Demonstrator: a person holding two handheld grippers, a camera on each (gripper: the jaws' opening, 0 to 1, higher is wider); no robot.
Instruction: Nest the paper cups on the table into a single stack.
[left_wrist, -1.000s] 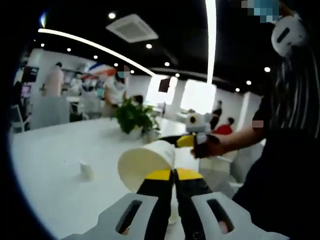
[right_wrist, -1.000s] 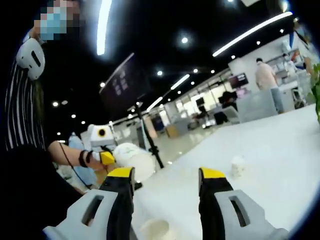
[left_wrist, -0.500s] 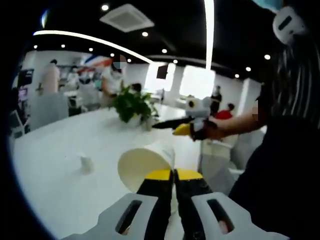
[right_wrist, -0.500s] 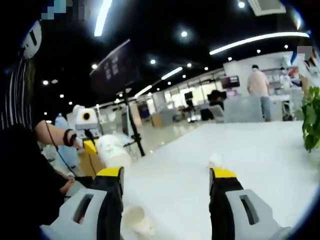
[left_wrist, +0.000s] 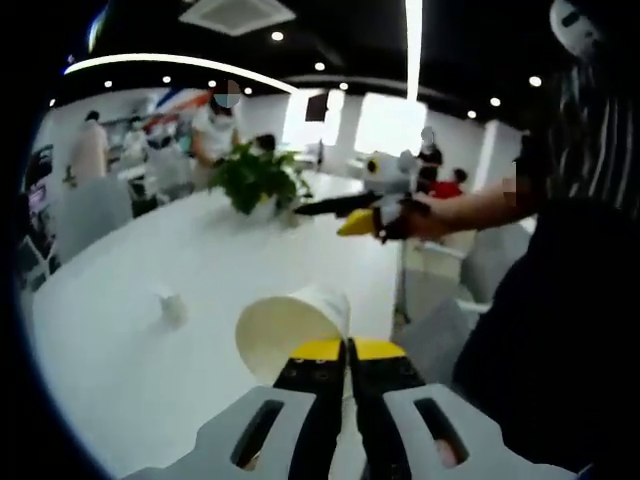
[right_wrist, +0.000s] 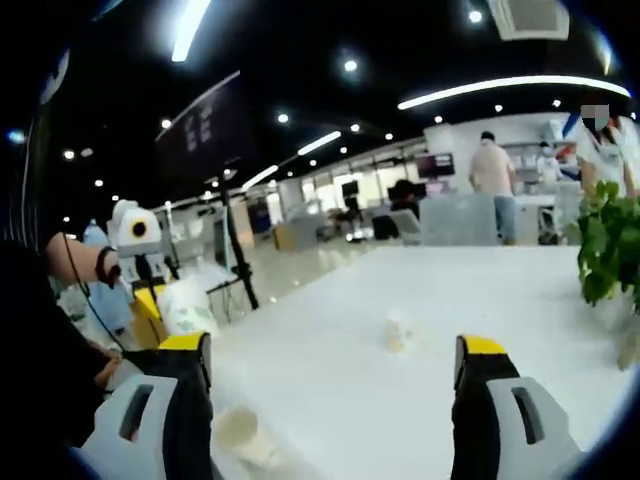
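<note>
My left gripper (left_wrist: 348, 348) is clamped tight, yellow tips pressed together on the rim of a paper cup (left_wrist: 292, 328). The cup is up off the table, tipped on its side, its open mouth facing back toward the camera and a little to the left.

My right gripper (right_wrist: 335, 350) is spread wide with nothing between the jaws, the two yellow tips far apart at the bottom of the right gripper view. In the left gripper view I can see that same gripper out to the right, raised above the table's far edge, my hand (left_wrist: 404, 218) wrapped round it.

Below the right gripper, near the table's close edge, a second cup (right_wrist: 243, 437) lies on its side, just beside my left jaw in the picture. It is blurred, so I cannot tell which way its mouth faces. Further out on the white table (right_wrist: 330, 400) sits a small cup (right_wrist: 397, 334), well apart from the others; in the left gripper view it shows as a little pale shape to the left.

A green potted plant (left_wrist: 256, 180) stands at the table's far end. People stand in the background beyond it.
</note>
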